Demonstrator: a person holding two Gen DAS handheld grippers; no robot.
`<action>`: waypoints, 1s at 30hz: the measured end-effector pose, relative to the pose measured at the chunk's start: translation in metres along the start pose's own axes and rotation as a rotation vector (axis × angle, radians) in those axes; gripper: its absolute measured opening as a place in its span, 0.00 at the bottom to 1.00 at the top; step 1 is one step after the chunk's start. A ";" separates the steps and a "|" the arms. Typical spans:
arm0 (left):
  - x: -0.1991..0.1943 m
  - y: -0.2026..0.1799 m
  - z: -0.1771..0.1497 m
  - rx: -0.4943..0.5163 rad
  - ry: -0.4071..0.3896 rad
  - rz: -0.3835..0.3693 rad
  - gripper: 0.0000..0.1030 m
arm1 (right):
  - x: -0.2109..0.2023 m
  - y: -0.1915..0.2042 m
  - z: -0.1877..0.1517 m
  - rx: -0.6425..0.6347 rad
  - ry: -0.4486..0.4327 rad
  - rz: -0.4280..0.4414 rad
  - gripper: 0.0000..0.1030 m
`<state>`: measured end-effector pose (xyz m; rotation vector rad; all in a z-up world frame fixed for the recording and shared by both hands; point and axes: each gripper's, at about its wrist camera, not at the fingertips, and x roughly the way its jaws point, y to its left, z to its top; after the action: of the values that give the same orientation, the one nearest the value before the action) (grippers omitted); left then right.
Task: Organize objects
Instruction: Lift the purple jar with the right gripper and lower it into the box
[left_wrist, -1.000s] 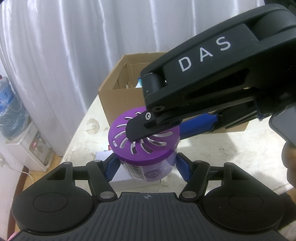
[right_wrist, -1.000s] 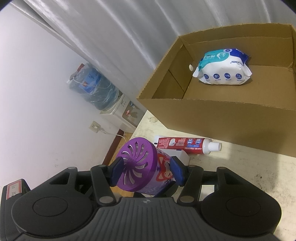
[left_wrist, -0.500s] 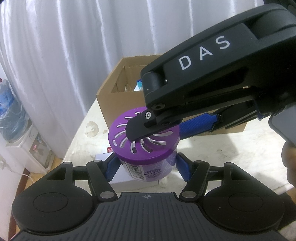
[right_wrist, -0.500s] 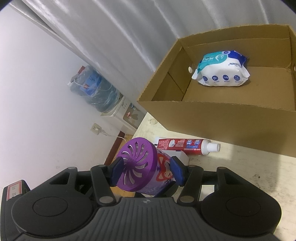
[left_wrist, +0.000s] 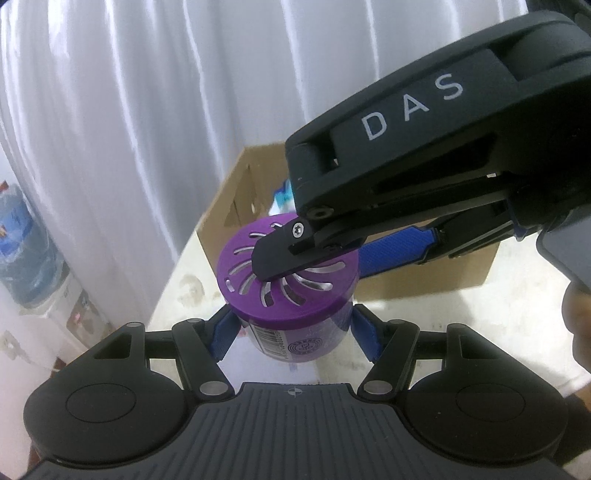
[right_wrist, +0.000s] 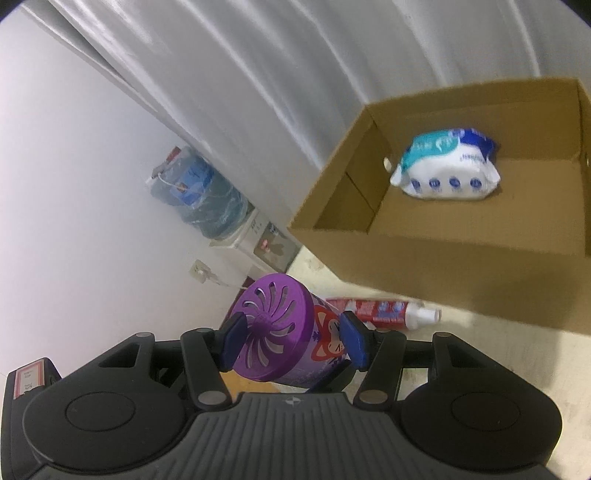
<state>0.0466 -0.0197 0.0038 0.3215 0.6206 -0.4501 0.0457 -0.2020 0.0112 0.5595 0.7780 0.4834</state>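
Right wrist view: both our tongs (right_wrist: 293, 343) clamp the purple vented-lid air freshener can (right_wrist: 284, 339); since a second ago, the brown cardboard box (right_wrist: 424, 251) at two o'clock shifted slightly, so drop-off remains ahead.

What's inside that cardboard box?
The cardboard box holds one white and blue pack of wipes, lying near its far wall. The rest of the visible floor is bare cardboard. The strip just behind the near wall is hidden from this angle.
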 end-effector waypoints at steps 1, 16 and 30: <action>-0.001 0.001 0.003 0.005 -0.007 -0.001 0.63 | -0.003 0.001 0.004 -0.007 -0.012 0.001 0.58; 0.048 0.010 0.106 0.125 -0.063 -0.032 0.63 | -0.009 0.002 0.107 -0.090 -0.083 -0.029 0.59; 0.180 0.003 0.142 0.170 0.273 -0.149 0.63 | 0.080 -0.095 0.159 0.155 0.207 -0.056 0.59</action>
<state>0.2466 -0.1318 0.0015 0.5054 0.8790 -0.6095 0.2347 -0.2719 0.0025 0.6358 1.0328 0.4356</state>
